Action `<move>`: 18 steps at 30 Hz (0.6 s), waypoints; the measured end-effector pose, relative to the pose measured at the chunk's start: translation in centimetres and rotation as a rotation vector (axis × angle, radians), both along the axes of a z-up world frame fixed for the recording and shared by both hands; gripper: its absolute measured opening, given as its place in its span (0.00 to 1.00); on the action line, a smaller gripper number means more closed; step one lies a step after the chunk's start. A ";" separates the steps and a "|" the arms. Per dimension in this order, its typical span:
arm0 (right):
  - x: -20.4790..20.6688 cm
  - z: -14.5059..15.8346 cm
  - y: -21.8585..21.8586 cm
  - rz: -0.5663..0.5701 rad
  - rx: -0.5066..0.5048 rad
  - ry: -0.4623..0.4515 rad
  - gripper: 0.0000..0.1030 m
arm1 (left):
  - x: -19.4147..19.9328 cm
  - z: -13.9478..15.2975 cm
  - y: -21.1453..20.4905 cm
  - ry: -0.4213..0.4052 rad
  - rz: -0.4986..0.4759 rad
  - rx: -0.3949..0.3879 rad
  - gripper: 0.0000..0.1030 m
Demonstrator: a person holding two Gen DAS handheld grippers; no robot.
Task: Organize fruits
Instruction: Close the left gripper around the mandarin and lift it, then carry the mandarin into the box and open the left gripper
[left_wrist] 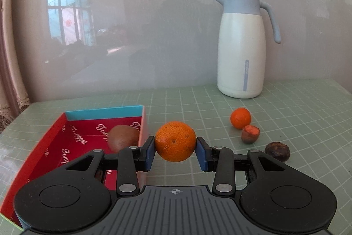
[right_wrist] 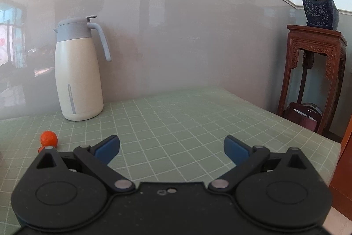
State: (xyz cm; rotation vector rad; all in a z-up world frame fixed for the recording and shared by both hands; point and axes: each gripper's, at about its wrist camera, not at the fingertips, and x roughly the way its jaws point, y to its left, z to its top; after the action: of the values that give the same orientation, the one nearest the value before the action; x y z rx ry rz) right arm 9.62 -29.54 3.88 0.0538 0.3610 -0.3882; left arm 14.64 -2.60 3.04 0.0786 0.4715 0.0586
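Observation:
My left gripper (left_wrist: 175, 148) is shut on a large orange (left_wrist: 175, 141), held above the green mat just right of the red box (left_wrist: 50, 147). A brown kiwi (left_wrist: 123, 138) lies inside the box. On the mat to the right sit a small orange (left_wrist: 240, 118), a halved brown fruit with orange flesh (left_wrist: 250, 134) and a dark wrinkled fruit (left_wrist: 277, 151). My right gripper (right_wrist: 172, 150) stands open over bare mat with nothing between its blue pads. In the right wrist view the small orange (right_wrist: 48, 138) shows at the far left.
A white thermos jug with a blue-grey lid (left_wrist: 242, 45) stands at the back of the table near the glossy wall. The green grid mat (right_wrist: 176, 120) covers the table. A carved wooden stand (right_wrist: 314, 72) with a potted plant (right_wrist: 319, 8) is beyond the right edge.

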 end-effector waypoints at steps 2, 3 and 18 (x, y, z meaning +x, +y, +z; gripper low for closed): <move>0.2 0.0 0.5 0.011 -0.006 0.003 0.99 | -0.3 0.2 1.1 -0.009 0.026 -0.003 0.38; 0.3 0.0 0.8 0.017 -0.010 0.004 0.99 | -0.5 0.3 1.6 -0.012 0.037 -0.004 0.38; 0.9 -0.1 4.6 0.103 -0.042 0.017 0.99 | -1.6 -0.4 8.5 0.027 0.196 -0.017 0.39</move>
State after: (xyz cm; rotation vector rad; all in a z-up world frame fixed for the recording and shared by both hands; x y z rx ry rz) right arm 10.56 -24.90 3.80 -0.0097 0.3711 -0.2941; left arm 13.03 5.91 2.66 0.0166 0.5053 0.2459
